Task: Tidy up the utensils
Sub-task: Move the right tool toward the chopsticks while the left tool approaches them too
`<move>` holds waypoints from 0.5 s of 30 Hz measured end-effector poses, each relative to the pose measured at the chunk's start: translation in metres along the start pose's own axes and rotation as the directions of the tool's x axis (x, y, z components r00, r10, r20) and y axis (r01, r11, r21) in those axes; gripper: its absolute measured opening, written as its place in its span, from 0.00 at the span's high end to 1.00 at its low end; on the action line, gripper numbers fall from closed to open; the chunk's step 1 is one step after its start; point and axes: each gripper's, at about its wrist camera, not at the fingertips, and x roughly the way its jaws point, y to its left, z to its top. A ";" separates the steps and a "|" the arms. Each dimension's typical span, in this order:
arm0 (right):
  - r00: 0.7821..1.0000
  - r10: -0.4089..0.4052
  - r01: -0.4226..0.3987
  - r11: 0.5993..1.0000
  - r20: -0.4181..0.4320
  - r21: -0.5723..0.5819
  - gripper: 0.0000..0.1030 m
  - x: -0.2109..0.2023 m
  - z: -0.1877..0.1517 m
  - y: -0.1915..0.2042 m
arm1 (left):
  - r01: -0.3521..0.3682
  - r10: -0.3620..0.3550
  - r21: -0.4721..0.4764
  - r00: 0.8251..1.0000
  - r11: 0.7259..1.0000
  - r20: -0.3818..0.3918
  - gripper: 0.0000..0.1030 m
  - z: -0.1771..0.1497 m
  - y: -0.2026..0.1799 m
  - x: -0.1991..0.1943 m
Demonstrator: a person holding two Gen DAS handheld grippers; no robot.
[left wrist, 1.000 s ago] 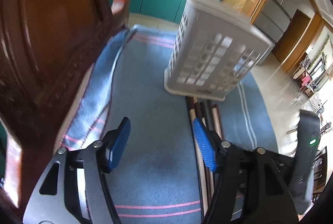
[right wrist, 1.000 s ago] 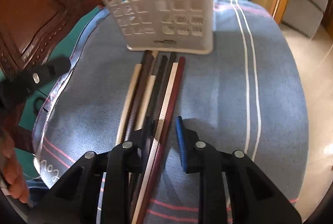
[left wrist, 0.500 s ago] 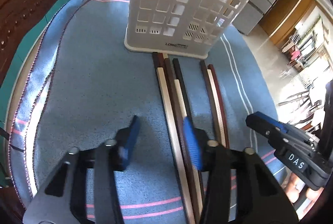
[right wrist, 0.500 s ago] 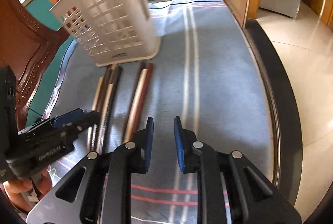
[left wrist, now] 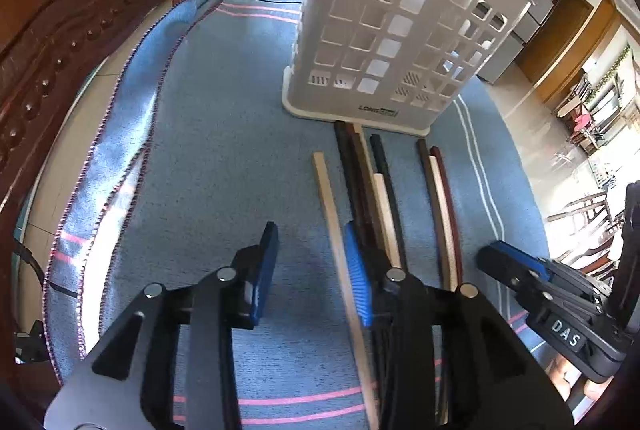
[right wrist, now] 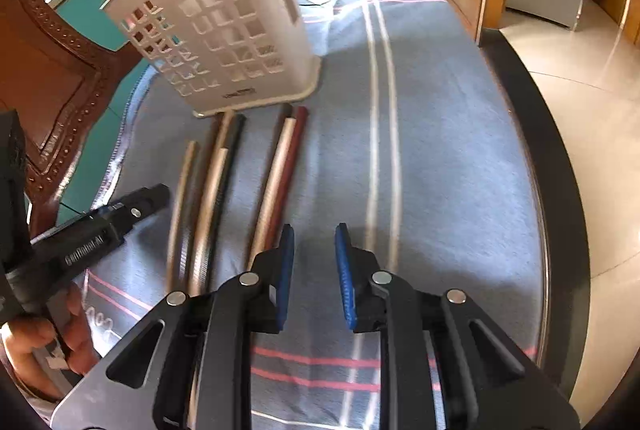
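Left claw [left wrist: 310, 242], its jaws just narrowed but not yet pinching, straddles one pale wooden chopstick [left wrist: 326, 190]. Right claw [right wrist: 314, 234] hangs slightly parted and empty, with three mixed chopsticks [right wrist: 280, 166] just to its left. At least eight sticks lie before one white perforated plastic basket [left wrist: 384, 30] ahead. They look light, stiff and slippery, probably best pinched mid-length.

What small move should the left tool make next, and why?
Probably close the left tool further onto the pale chopstick. Its jaws have just been closing but are not yet pressing. The chopstick lies between them, close to one pad and apart from the other sticks, and it is not yet in the white basket.
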 end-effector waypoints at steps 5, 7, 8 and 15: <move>1.000 -0.009 0.008 1.000 -0.006 -0.016 0.79 0.015 0.023 0.010 | -0.013 0.013 0.011 1.000 1.000 -0.007 0.62 -0.002 -0.013 0.008; 1.000 -0.025 0.025 1.000 0.004 0.003 0.79 0.023 0.040 0.010 | -0.014 0.014 0.019 1.000 1.000 -0.012 0.61 -0.003 -0.015 0.008; 1.000 -0.030 0.029 1.000 0.007 0.008 0.79 0.025 0.047 0.009 | -0.017 0.017 0.024 1.000 1.000 -0.014 0.61 -0.004 -0.018 0.009; 0.994 -0.108 0.108 0.994 -0.022 -0.008 0.80 0.060 0.085 0.014 | -0.021 0.022 0.042 1.000 0.999 -0.015 0.61 -0.005 -0.023 0.010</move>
